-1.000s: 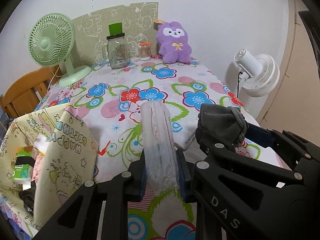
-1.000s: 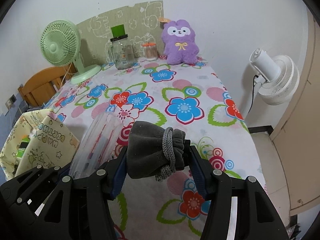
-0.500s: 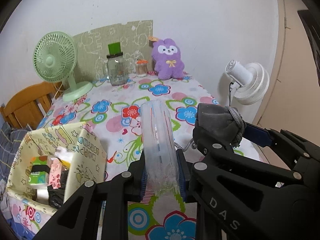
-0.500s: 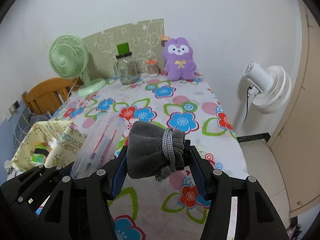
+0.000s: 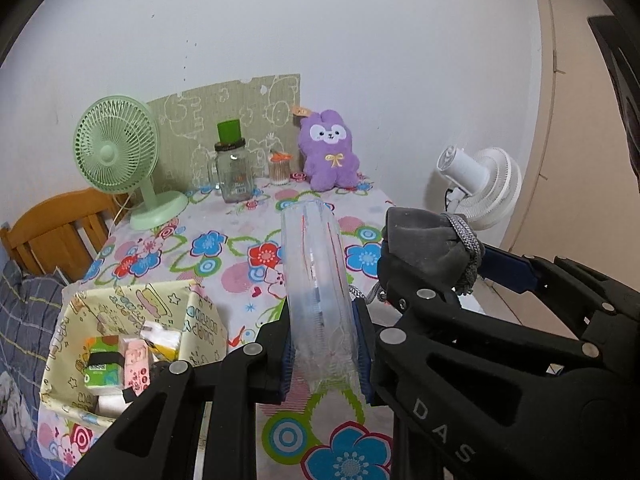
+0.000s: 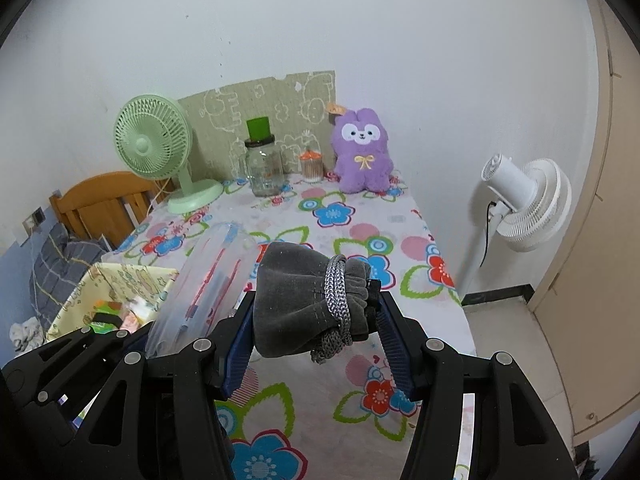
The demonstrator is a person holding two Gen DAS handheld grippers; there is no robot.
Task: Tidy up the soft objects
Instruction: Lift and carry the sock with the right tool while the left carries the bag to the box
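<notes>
Grey velvet drawstring pouch (image 6: pixel 308 304) squashes softly in my right tool (image 6: pixel 316 320), clamped mid-body above the flowered bench (image 6: pixel 360 216). My left tool (image 5: pixel 326 350) pinches the clear, crinkly plastic pencil bag (image 5: pixel 316 280) low; it feels light and slippery.

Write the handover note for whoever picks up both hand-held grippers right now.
Left hand-held gripper: shut on the clear plastic pouch, held above the table.
Right hand-held gripper: shut on the grey drawstring pouch, also in the air.
Yellow fabric bin stands at the floral table's left edge; it already holds tissue packs.
Done: both pouches picked up.
Left: probably drop both in the bin. Purple plush sits by the wall.
</notes>
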